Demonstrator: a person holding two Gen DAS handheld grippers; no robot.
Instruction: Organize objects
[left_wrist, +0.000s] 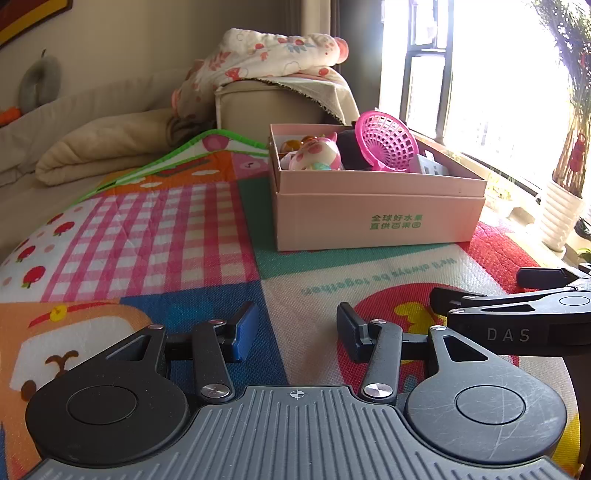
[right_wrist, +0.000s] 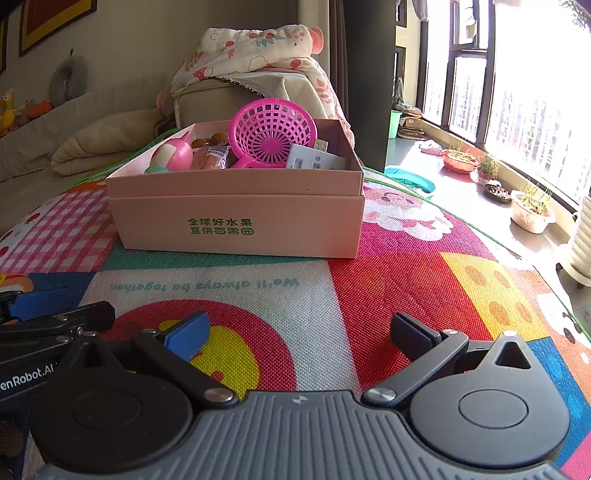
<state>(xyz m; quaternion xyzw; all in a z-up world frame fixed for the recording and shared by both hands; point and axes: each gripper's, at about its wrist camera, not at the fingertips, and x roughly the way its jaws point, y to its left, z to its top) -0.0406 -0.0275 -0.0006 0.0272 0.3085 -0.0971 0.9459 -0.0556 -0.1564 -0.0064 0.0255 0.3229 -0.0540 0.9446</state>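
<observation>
Both the left gripper (left_wrist: 295, 325) and right gripper (right_wrist: 301, 332) hang open and empty over the play mat (right_wrist: 388, 288), toys already in the pink box (right_wrist: 236, 218) ahead, so we'd check for strays before reaching.

You are in a home living room. A child's play mat (right_wrist: 388, 280) with cartoon prints covers the floor in front of you. At ten o'clock a beige sofa (left_wrist: 92, 107) carries a folded blanket (left_wrist: 99, 147); at twelve, a floral quilt (right_wrist: 258, 48) tops its armrest. At two o'clock, potted plants (right_wrist: 532, 210) line a sunny window sill.
</observation>
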